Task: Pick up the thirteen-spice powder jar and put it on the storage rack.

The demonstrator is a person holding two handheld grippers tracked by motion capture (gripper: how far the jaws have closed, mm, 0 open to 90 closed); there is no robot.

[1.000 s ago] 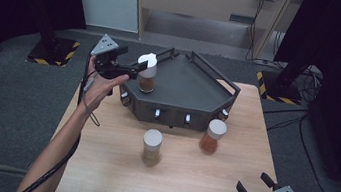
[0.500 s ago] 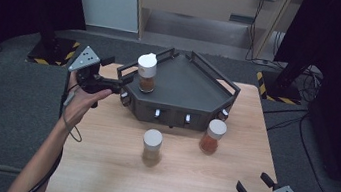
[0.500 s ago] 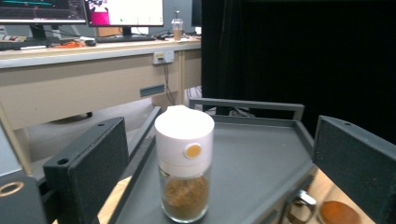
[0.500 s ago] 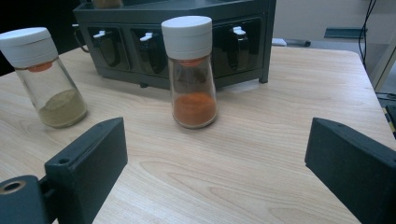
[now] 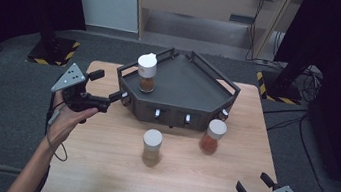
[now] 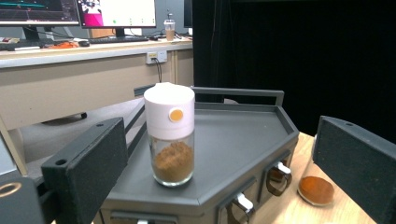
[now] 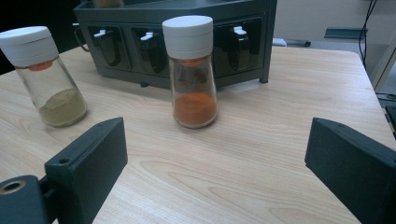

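Left gripper [image 5: 109,87] hangs empty, jaws spread, just off the rack's [image 5: 185,85] left edge. Beyond it, the brown spice jar [image 5: 146,72] stands upright on the rack top, cap up. Earlier, those jaws flanked it.

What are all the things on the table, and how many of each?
Spice jars: 3, clear glass with white lids. Brown one on the rack; greenish one and orange one on the table in front.
Rack: 1, dark grey, with hooks on its front, at the table's back.
Table: 1, light wood.
Left gripper: 1, black, open, beside the rack.
Right gripper: 1, black, open, near front corner.
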